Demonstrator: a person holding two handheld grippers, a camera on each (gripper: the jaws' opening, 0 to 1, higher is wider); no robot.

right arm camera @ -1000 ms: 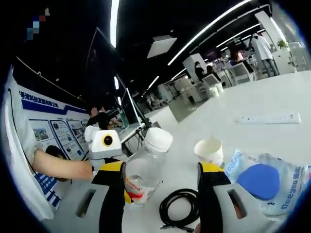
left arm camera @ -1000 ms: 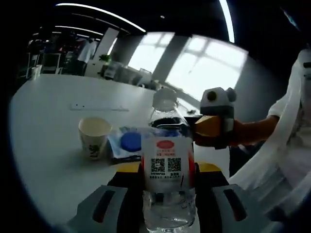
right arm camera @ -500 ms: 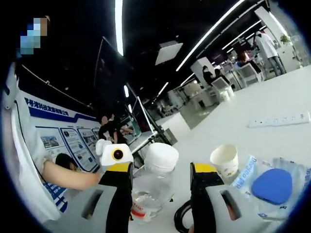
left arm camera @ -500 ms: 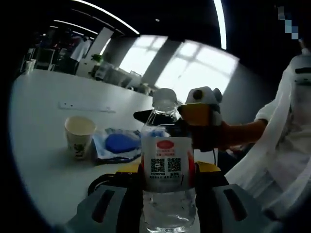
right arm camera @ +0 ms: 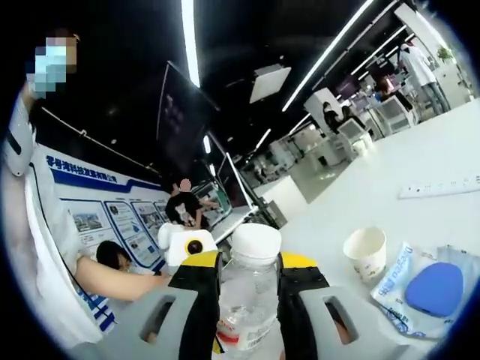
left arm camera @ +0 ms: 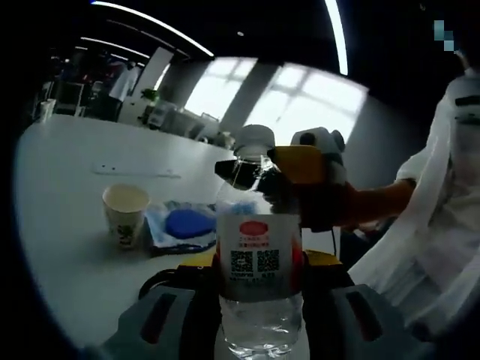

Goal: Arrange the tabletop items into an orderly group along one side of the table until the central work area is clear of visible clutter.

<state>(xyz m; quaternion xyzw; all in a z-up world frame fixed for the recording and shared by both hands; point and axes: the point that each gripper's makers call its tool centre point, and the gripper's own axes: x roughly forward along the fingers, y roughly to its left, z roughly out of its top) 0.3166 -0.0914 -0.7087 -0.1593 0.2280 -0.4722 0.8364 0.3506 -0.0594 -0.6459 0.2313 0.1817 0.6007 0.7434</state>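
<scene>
A clear water bottle (left arm camera: 259, 225) with a white cap and a QR-code label stands upright between my left gripper's (left arm camera: 259, 264) jaws, which are shut on its body. My right gripper (left arm camera: 253, 168) comes in from the right, with its dark fingers at the bottle's neck just under the cap. In the right gripper view the white cap (right arm camera: 256, 241) rises between the right gripper's (right arm camera: 250, 262) yellow-tipped jaws. They press against the bottle (right arm camera: 247, 300) on both sides.
On the white table (left arm camera: 67, 150) sit a paper cup (left arm camera: 125, 214), a blue wipes packet with a blue lid (left arm camera: 187, 223), a black cable (left arm camera: 154, 280) and a white power strip (left arm camera: 135, 170). The cup (right arm camera: 365, 251) and packet (right arm camera: 427, 289) lie to the right. A person's white sleeve (left arm camera: 442, 225) is close by.
The right gripper's jaws have narrowed from wide apart onto the bottle's neck as it moved in. The left gripper keeps hold of the bottle, lifted a little.
</scene>
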